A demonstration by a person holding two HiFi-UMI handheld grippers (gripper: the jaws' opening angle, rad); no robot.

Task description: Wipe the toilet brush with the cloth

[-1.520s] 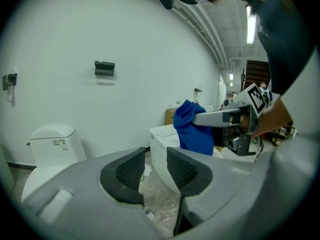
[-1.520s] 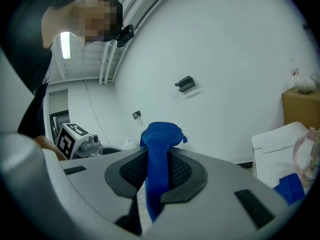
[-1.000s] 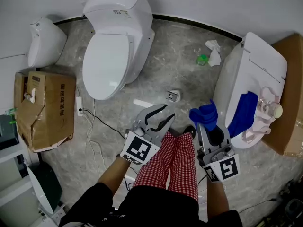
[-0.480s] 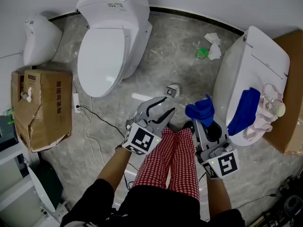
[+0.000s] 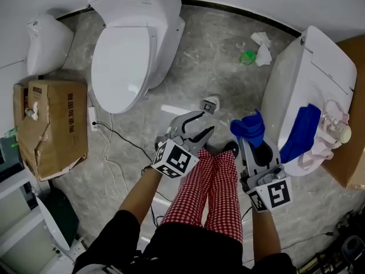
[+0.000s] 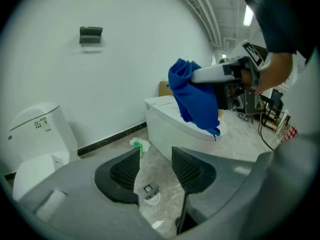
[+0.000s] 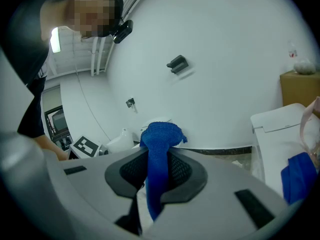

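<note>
My right gripper (image 5: 251,142) (image 7: 156,160) is shut on a bunched blue cloth (image 5: 247,128) (image 7: 159,134), which sticks up past the jaws and hangs down between them. My left gripper (image 5: 204,122) (image 6: 156,156) is level with it on the left; its jaws have just been opening and hold nothing. Beyond the left jaws a small white round object (image 5: 210,104) (image 6: 149,194) with a dark square top stands on the grey marble floor; I cannot tell if it is the toilet brush. The left gripper view also shows the cloth (image 6: 196,98) held out in the right gripper.
A white toilet (image 5: 132,50) stands at back left, beside a smaller white fixture (image 5: 48,41). A cardboard box (image 5: 51,124) and a power strip with cable (image 5: 93,119) lie left. A second toilet (image 5: 305,73) at right carries another blue cloth (image 5: 301,131). Crumpled tissue (image 5: 262,47) lies beyond.
The left gripper's jaws have spread wider. Both grippers have sunk a little toward the floor, and the blue cloth has stayed in the right gripper.
</note>
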